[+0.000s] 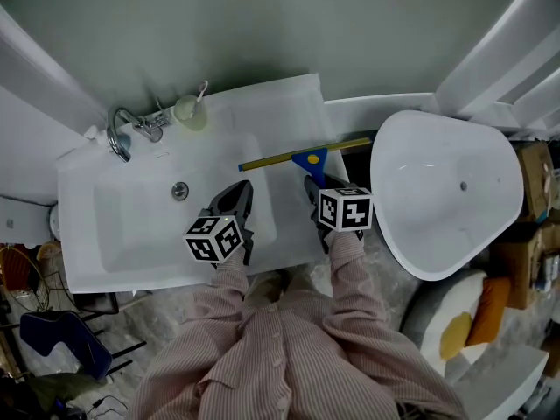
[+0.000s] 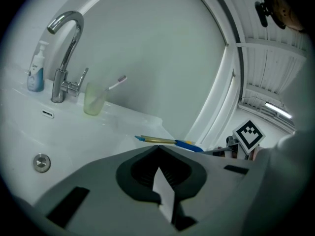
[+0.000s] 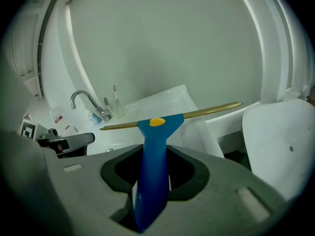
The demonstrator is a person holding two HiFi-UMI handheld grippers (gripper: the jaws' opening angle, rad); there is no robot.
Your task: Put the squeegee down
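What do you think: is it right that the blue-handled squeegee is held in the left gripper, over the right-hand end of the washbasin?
Not quite. The right gripper holds the squeegee, with its jaws closed on the blue handle, as the right gripper view shows. The rest stands: it is over the right-hand end of the washbasin.

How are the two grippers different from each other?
The right gripper is shut on the blue squeegee; the left gripper holds nothing, and its jaws are together. The left gripper is over the bowl of the sink; the right gripper is at the sink's right edge, next to the tub. Both point toward the wall behind the sink.
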